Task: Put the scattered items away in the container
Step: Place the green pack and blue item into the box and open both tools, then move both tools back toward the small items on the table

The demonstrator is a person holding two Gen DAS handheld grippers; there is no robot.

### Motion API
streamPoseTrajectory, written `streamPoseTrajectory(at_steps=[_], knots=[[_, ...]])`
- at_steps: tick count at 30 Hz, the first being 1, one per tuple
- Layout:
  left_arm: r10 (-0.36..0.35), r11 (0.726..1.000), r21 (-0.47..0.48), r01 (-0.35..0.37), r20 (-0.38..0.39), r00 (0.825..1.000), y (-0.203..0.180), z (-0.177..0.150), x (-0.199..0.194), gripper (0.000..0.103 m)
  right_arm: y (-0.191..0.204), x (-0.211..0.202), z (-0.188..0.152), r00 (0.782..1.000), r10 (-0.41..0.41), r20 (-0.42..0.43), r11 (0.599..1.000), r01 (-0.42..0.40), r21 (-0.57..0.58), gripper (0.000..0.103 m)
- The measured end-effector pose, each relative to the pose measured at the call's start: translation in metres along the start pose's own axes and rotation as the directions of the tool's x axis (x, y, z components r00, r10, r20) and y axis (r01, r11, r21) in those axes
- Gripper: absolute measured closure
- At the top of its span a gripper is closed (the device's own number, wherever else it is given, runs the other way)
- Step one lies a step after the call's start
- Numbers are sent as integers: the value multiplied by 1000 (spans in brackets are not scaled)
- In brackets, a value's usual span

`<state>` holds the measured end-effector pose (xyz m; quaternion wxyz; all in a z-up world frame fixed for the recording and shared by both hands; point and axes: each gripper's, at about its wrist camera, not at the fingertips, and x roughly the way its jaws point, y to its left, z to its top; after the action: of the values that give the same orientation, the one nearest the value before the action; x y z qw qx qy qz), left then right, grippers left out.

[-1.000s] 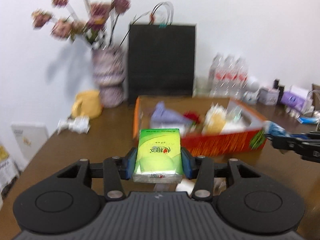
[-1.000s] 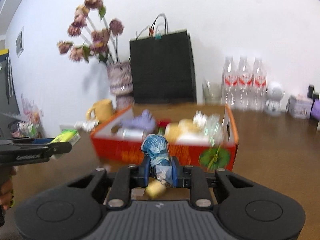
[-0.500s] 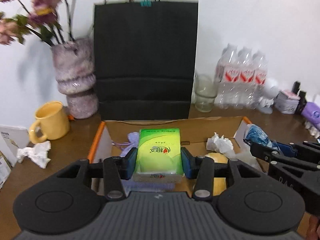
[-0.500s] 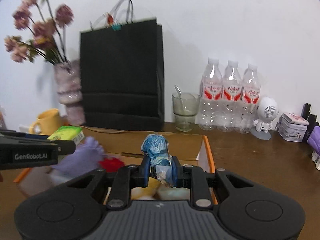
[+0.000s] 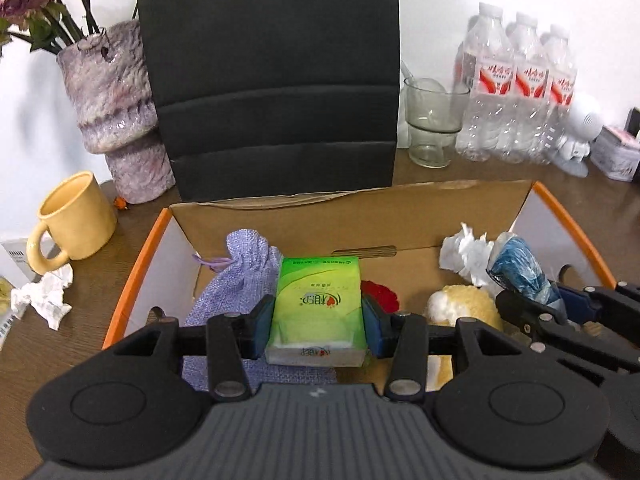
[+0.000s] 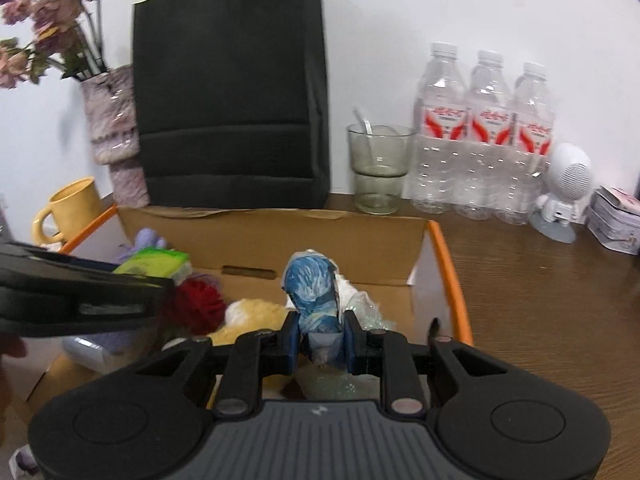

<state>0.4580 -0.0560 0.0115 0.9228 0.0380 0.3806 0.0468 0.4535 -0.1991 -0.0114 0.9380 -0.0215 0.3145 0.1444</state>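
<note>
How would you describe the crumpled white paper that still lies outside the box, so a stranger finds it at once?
Start at the open orange-edged cardboard box on the brown wooden table. Left of it stands a yellow ceramic mug; the crumpled white paper ball lies on the table just in front of that mug. A similar paper wad sits inside the box.

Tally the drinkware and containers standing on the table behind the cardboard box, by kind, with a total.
Water bottles: 3
Drinking glass: 1
Yellow mug: 1
Vase: 1
Black paper bag: 1
Total: 7
</note>
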Motion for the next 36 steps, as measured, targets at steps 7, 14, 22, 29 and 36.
streamPoseTrajectory(at_steps=[7, 14, 22, 29, 36], knots=[[45, 998, 40, -44, -2, 999, -6, -1, -2, 55, 6, 0, 1, 1000, 15, -5, 1000, -15, -23, 76], [78, 996, 37, -83, 113, 990, 7, 0, -40, 19, 9, -21, 10, 998, 43, 41, 999, -42, -28, 40], [48, 997, -78, -29, 258, 965, 52, -27, -99, 0, 23, -66, 17, 990, 97, 102, 994, -91, -58, 0], [4, 986, -161, 49, 313, 950, 83, -82, -146, 0, 49, -124, -14, 985, 82, 152, 988, -61, -140, 0], [-71, 988, -102, 112, 346, 936, 97, -148, -183, 0, 72, -178, -72, 979, 104, 173, 985, -77, -157, 0]])
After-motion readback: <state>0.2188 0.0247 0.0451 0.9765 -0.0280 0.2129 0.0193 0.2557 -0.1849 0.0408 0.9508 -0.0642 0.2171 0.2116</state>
